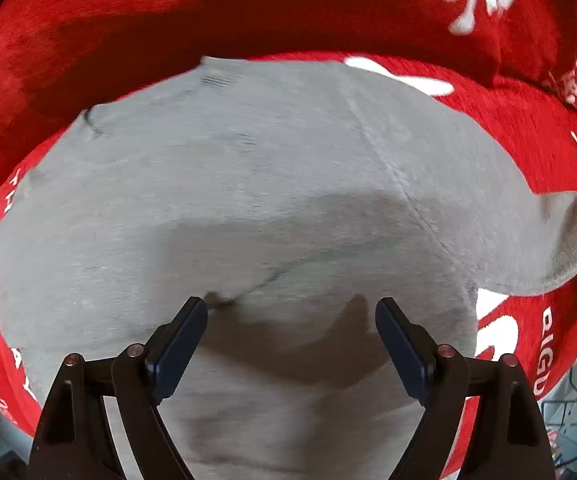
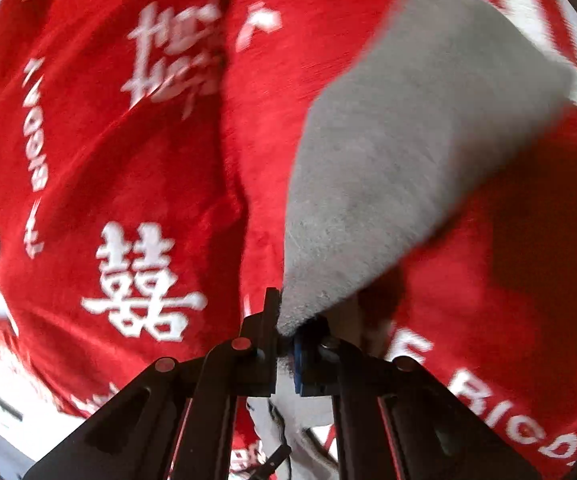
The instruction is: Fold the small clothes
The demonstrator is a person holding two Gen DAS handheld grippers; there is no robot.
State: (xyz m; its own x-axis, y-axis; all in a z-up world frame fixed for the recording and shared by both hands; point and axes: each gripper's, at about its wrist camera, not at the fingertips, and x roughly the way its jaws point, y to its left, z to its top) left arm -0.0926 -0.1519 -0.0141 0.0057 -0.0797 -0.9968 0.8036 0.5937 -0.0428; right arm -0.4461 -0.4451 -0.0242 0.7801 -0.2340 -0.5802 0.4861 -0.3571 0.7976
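Lying flat on the red blanket [image 1: 88,40], the soft grey cloth [image 1: 248,184] looks light and floppy, best taken by corners: right claw [image 2: 286,344] pinches its three-o'clock tip, left claw [image 1: 290,316] gapes empty above.

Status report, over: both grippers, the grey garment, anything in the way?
Left gripper open above the grey garment. Right gripper shut on its corner, lifted. Garment on red blanket; nothing in the way.
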